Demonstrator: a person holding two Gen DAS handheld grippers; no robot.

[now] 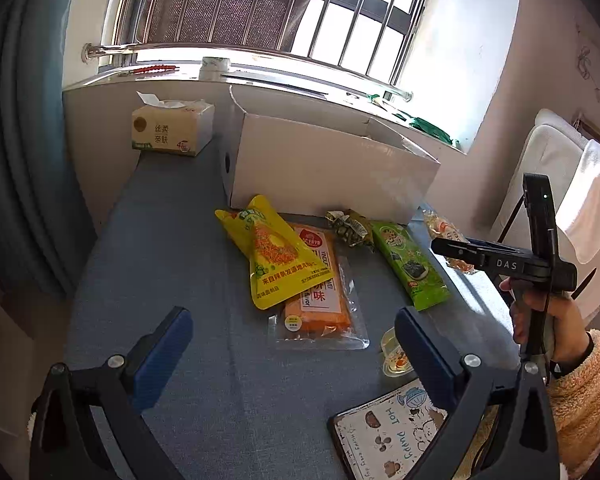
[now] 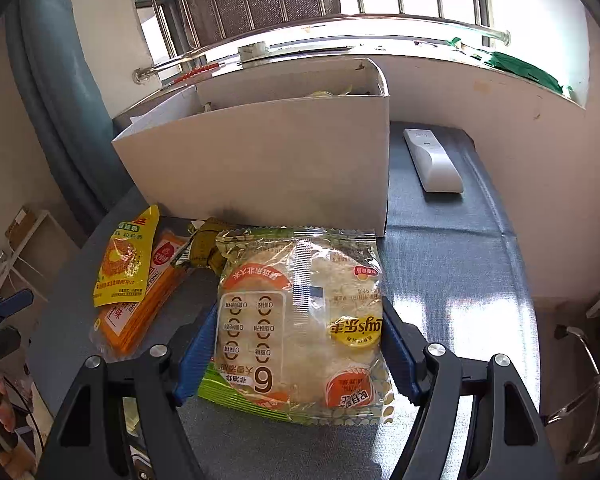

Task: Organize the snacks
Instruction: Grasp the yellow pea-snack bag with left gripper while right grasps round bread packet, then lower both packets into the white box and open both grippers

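Observation:
My right gripper (image 2: 298, 344) is shut on a clear rice cracker pack (image 2: 300, 320) and holds it above the grey table, in front of the white cardboard box (image 2: 260, 168). In the left wrist view the right gripper (image 1: 460, 248) holds that pack (image 1: 446, 236) at the right. My left gripper (image 1: 292, 344) is open and empty above an orange snack pack (image 1: 320, 304). A yellow pouch (image 1: 276, 256), a small dark green wrapped snack (image 1: 350, 226), a green seaweed pack (image 1: 410, 264) and a small jelly cup (image 1: 394, 354) lie on the table.
The white box (image 1: 324, 164) stands at the back by the windowsill and holds some snacks (image 2: 328, 91). A tissue box (image 1: 172, 128) sits at the back left. A white remote (image 2: 432, 160) lies right of the box. A patterned phone (image 1: 384, 432) lies near the front edge.

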